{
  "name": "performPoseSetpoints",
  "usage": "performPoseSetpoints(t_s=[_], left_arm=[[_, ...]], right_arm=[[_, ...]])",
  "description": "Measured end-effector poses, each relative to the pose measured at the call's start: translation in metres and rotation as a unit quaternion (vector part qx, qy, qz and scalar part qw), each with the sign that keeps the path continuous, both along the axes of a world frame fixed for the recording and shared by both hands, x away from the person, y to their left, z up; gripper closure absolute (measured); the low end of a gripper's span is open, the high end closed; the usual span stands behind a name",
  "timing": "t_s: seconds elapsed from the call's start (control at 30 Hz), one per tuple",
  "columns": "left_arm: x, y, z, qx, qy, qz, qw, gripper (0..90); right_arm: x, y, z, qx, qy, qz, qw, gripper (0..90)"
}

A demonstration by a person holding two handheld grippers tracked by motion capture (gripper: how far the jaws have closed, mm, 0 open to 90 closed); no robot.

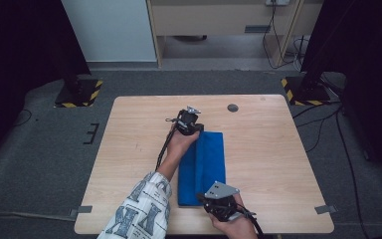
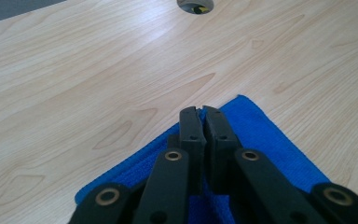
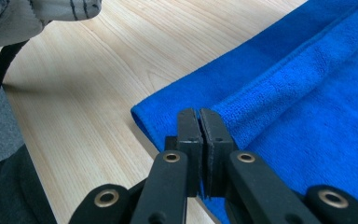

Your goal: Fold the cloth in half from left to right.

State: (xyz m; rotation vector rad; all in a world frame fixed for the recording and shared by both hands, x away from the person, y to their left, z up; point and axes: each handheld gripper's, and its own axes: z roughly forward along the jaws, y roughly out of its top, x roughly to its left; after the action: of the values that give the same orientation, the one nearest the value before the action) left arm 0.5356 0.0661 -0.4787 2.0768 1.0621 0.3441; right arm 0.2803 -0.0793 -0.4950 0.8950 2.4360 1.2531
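1 blue towel (image 1: 202, 167) | left gripper (image 2: 204, 109) clenched on towel corner | right gripper (image 3: 199, 112) clenched on towel edge

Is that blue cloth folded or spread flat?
Folded: the blue cloth lies as a narrow strip, with a doubled edge along its top.

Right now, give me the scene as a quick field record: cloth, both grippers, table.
cloth: blue towel, folded into a long strip, lying flat on the table
left gripper: at the towel's far end, jaws shut; whether they pinch the cloth cannot be told
right gripper: at the towel's near end, jaws shut over a folded edge; grip on it unclear
table: light wood, with a round cable hole near the far edge
sleeve: patterned sleeve on the left forearm
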Motion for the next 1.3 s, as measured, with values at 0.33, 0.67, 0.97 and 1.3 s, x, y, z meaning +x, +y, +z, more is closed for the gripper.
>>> performPoseSetpoints(t_s=[0.33, 0.67, 0.97, 1.3], left_arm=[[0.0, -0.015, -0.002, -0.001, 0.002, -0.004, 1.0, 86.7], [0.0, -0.032, -0.006, -0.001, 0.012, -0.008, 0.9999, 86.3], [0.001, -0.043, -0.005, 0.019, 0.013, -0.004, 0.9997, 86.5], [0.002, -0.052, -0.001, 0.021, 0.01, -0.006, 0.9997, 86.8]], right_arm=[[-0.003, -0.01, 0.0, 0.002, 0.001, -0.008, 1.0, 88.0], [-0.006, -0.023, -0.004, 0.003, 0.004, -0.019, 0.9998, 88.0], [-0.008, -0.038, -0.002, 0.01, 0.008, -0.032, 0.9994, 88.0], [-0.012, -0.049, -0.005, 0.008, 0.011, -0.04, 0.9991, 88.0]])
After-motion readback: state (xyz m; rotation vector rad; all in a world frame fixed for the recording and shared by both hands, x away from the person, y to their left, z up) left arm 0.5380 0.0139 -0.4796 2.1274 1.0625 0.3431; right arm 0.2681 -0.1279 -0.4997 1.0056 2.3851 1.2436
